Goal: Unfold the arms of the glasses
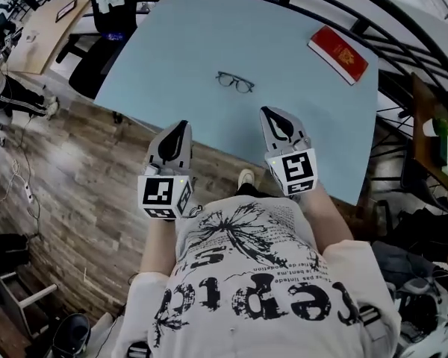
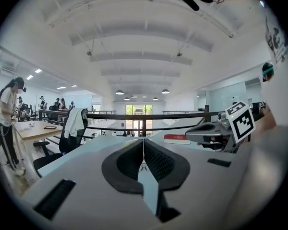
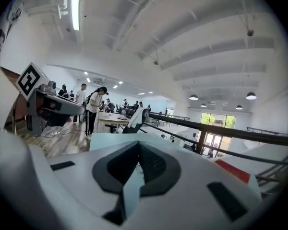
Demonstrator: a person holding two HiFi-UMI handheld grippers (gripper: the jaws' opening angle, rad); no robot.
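Head view, nearest item first: the person's white shirt [image 1: 261, 282] with black print fills the lower frame, both forearms reaching forward from it.

Left gripper [image 1: 181, 129]: held over the wood-plank floor [image 1: 75, 170], just short of the table's near edge. Marker cube [image 1: 164, 196] at its rear. In the left gripper view the two black ribbed pads [image 2: 153, 159] meet along one line; jaws fully together, nothing between them.

Right gripper [image 1: 271, 116]: beside the left one, well apart from it, its tip over the near edge of the table. Marker cube [image 1: 293, 171] at its rear. In the right gripper view its pads [image 3: 151, 164] also meet; jaws together, empty.

Table [image 1: 172, 58]: pale blue top, ahead of both grippers.

Glasses [image 1: 234, 82]: dark thin-rimmed pair, lying flat on the table ahead of the grippers, between their two lines of aim, apart from both tips. Both lenses show; how the arms lie is too small to tell.

Red booklet [image 1: 339, 54]: flat on the table, ahead and to the right of the right gripper, farther off than the glasses, near the far right corner.

Black railing [image 1: 403, 43]: curves round the table's far and right sides.

Office chair [image 1: 108, 6]: beyond the table's far left corner, ahead and left of the left gripper, a white garment draped on its back.

Wooden desk [image 1: 41, 24]: farther left of the chair.
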